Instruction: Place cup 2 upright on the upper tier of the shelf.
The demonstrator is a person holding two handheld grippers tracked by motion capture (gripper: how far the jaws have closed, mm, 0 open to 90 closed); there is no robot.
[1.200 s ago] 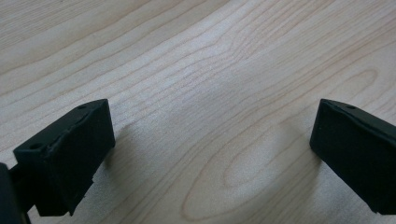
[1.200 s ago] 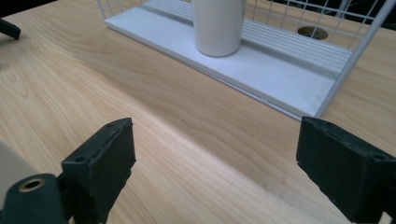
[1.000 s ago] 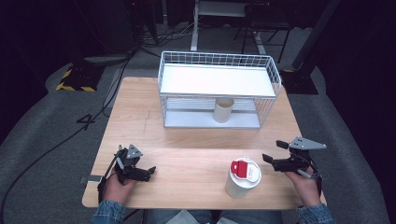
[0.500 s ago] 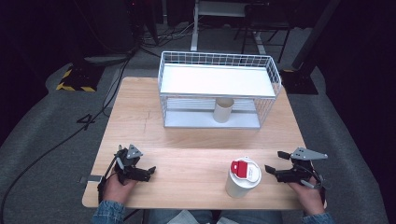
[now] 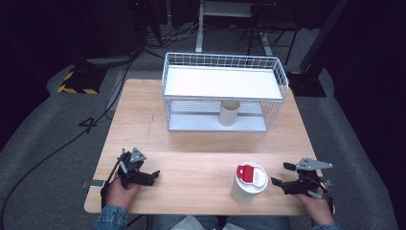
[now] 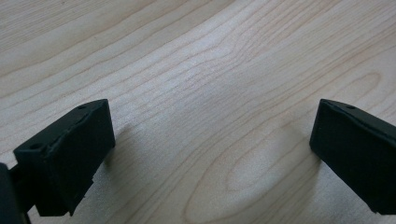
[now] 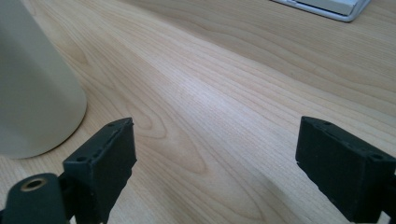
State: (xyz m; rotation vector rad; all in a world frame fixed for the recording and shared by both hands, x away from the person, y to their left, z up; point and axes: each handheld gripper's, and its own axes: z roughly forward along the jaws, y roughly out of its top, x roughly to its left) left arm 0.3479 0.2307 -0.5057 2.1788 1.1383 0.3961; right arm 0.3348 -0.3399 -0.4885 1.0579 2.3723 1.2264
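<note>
**Inspector:** Start with the largest item. Reference landmark is the white cup (image 5: 249,183).

**Assistant:** The wooden table (image 5: 191,143) carries everything. Beyond the cup, towards the far edge, stands a white wire rack (image 5: 222,96) with a small cardboard tube (image 5: 229,112) on its lower shelf, well apart from the cup. The cup itself stands upright near the person's edge and wears a lid with a red tab (image 5: 247,173).

**Inspector:** Grippers?

**Assistant:** The right gripper (image 5: 283,176) sits low just beside the cup on its right, jaws apart, nothing between them. In the right gripper view the cup wall (image 7: 32,93) lies outside the left-hand finger (image 7: 105,161), close but not touching. The left gripper (image 5: 152,175) rests well to the cup's left, jaws spread wide over bare wood (image 6: 210,116).

**Inspector:** Judgement on the step in hand?

**Assistant:** It reads as an approach to grasp the cup. To do it well, the right gripper should swing towards the cup until the wall sits centred between both fingers, stay level, widen if the body demands it, then close gently; a nudge from one finger could tip it.
</note>
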